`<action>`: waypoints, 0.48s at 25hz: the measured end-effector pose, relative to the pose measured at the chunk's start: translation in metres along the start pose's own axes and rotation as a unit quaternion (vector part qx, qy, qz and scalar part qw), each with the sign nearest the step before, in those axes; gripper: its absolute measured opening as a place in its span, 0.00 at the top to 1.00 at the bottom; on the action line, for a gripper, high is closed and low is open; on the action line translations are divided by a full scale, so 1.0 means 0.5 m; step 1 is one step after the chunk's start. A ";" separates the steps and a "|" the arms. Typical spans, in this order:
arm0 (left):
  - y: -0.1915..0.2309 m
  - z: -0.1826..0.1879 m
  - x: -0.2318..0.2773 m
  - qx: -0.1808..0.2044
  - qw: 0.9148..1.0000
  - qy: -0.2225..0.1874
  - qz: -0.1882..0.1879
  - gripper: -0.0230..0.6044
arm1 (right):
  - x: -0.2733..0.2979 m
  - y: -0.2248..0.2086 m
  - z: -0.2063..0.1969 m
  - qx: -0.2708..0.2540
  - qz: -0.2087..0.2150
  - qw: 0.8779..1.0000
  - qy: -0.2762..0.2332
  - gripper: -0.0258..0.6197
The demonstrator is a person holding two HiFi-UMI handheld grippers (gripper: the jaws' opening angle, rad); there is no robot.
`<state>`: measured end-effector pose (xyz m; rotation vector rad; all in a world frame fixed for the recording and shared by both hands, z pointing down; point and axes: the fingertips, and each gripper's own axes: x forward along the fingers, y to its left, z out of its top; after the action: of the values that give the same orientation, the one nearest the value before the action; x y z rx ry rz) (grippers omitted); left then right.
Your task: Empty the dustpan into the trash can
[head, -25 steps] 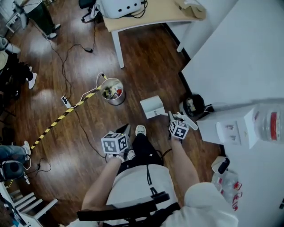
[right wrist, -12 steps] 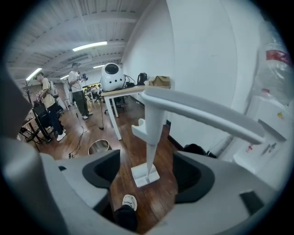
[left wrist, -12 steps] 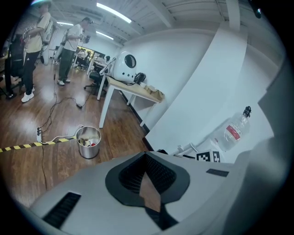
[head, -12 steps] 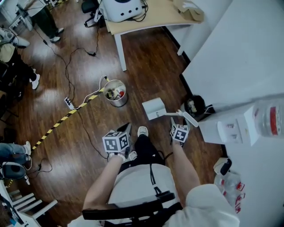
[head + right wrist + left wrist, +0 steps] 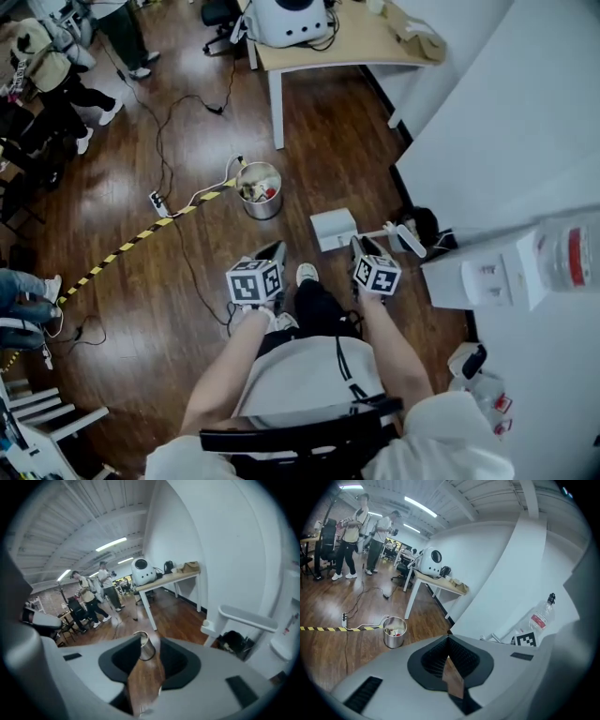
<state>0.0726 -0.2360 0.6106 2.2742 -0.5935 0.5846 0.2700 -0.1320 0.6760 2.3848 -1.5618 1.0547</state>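
A round metal trash can (image 5: 261, 190) with litter in it stands on the wood floor ahead; it also shows as the can (image 5: 394, 631) in the left gripper view. The white dustpan (image 5: 335, 228) sits on the floor with its handle (image 5: 407, 239) sticking out to the right. My right gripper (image 5: 362, 247) hovers just left of that handle (image 5: 246, 615). Its jaws have just been closing and stand apart with only floor between them. My left gripper (image 5: 272, 254) is raised over the floor short of the can, its jaw tips together and holding nothing.
A black bin (image 5: 418, 225) sits against the white wall (image 5: 506, 122) on the right. A light wooden table (image 5: 328, 42) stands beyond the can. A cable and yellow-black tape (image 5: 141, 230) cross the floor on the left. People (image 5: 368, 536) stand far off.
Both grippers have come up and forward. The right one has shifted left of the dustpan handle and its jaws have narrowed. The head view has tipped toward the can.
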 end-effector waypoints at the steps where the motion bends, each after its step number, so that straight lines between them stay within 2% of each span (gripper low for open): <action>1: -0.007 0.003 -0.007 0.005 1.000 -0.005 0.000 0.97 | -0.010 0.029 0.016 -0.009 0.016 1.000 -0.008 0.85; 2: -0.015 0.006 -0.014 0.010 1.000 -0.010 -0.001 0.97 | -0.019 0.054 0.030 -0.017 0.031 0.999 -0.015 0.96; 8: -0.069 0.021 -0.068 0.022 0.999 -0.043 -0.006 0.97 | -0.087 0.178 0.099 -0.047 0.111 0.992 -0.038 0.96; 12: -0.114 0.023 -0.110 0.029 0.997 -0.068 -0.009 0.97 | -0.164 0.229 0.130 -0.075 0.147 0.984 -0.062 0.96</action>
<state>0.0638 -0.1939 0.5431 2.3849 -0.6290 0.4455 0.1866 -0.1506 0.5465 2.2049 -2.0073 0.8070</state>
